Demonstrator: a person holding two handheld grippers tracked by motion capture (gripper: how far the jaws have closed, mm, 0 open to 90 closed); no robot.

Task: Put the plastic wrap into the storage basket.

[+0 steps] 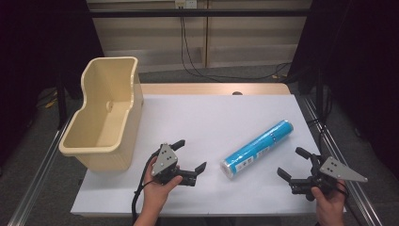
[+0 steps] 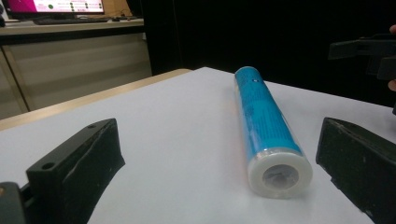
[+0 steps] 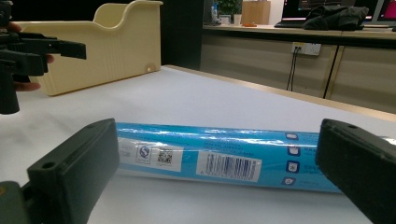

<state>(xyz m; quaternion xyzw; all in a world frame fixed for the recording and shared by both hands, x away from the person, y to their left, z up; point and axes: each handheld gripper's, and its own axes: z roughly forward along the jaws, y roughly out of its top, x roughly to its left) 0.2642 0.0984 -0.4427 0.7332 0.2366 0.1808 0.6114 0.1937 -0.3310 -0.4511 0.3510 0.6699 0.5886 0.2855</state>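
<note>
A blue plastic-wrapped roll (image 1: pixel 258 149) lies on the white table (image 1: pixel 207 117), slanting from front centre to back right. My left gripper (image 1: pixel 192 154) is open just left of the roll's near end, with nothing between its fingers. In the left gripper view the roll (image 2: pixel 266 126) points away, its white end cap toward me. My right gripper (image 1: pixel 292 162) is open to the right of the roll, also with nothing in it. In the right gripper view the roll (image 3: pixel 224 156) lies crosswise beyond the jaws, barcode label facing me.
A tall cream plastic bin (image 1: pixel 106 113) stands at the table's left edge; the right gripper view shows the bin (image 3: pixel 107 46) behind the left gripper. Metal rails run along both table sides. Cables hang at the back wall.
</note>
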